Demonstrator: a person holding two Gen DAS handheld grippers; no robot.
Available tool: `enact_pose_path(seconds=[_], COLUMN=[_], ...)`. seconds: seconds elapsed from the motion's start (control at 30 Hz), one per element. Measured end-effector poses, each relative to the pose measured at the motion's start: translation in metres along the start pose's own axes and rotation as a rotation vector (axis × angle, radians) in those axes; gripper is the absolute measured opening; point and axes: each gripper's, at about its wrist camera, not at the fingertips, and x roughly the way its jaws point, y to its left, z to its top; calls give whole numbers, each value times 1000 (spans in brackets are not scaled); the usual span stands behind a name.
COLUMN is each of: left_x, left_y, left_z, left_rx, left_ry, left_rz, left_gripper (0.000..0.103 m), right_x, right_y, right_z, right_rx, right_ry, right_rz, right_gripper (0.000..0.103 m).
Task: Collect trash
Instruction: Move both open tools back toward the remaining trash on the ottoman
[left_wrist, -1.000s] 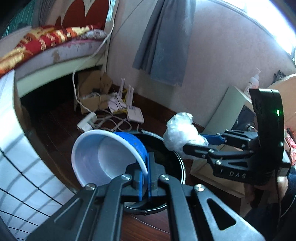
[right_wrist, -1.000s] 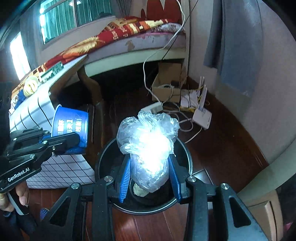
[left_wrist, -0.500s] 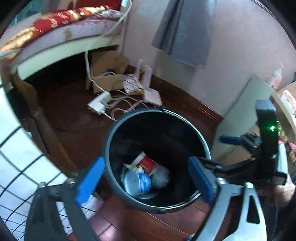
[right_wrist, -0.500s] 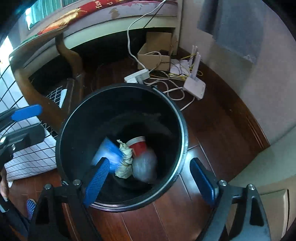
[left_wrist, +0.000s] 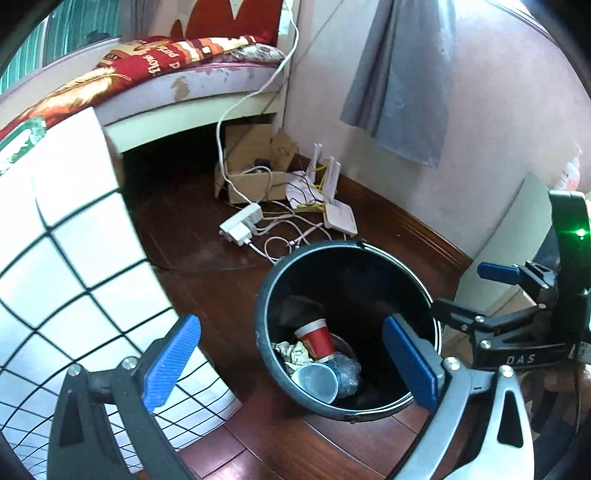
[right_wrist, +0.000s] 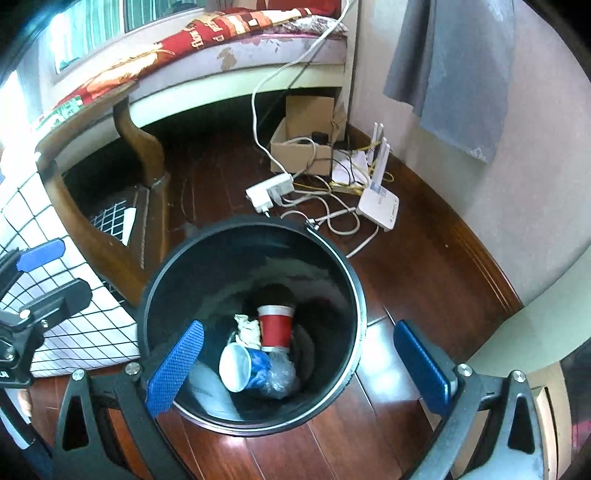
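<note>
Dark wood floor, bed at back. Both grippers, left & right, now spread, empty; blue cup & plastic wad now inside bin.

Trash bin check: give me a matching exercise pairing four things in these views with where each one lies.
Things:
1. red cup
2. blue cup
3. router
4. cardboard box

Places:
A. on the floor by the wall, antennas up
B. under the bed's edge, cables running in
C. in the bin, white mouth facing the camera
D. in the bin, against crumpled paper

Pairs: 1-D, 2-C, 3-A, 4-B
</note>
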Motion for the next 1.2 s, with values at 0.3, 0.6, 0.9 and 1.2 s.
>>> enact_pose_path(seconds=[0.3,0.6,0.9,1.2], left_x=[-38,-79,-127,-163], left_y=[14,44,98,164], left_z=[8,17,12,-7], left_rx=[-18,-56,-136,-210], left_ry=[-77,-140,-214,-225], left_rz=[54,152,265,358], left_gripper=[101,102,103,103], right_x=[-46,-70,-82,-90], right_y=[30,65,115,187], right_z=[23,49,68,93], right_rx=[-55,-84,-143,-213], right_ry=[-112,-196,-254,-325], right_rz=[35,103,226,347], right_gripper=[103,103,103,103])
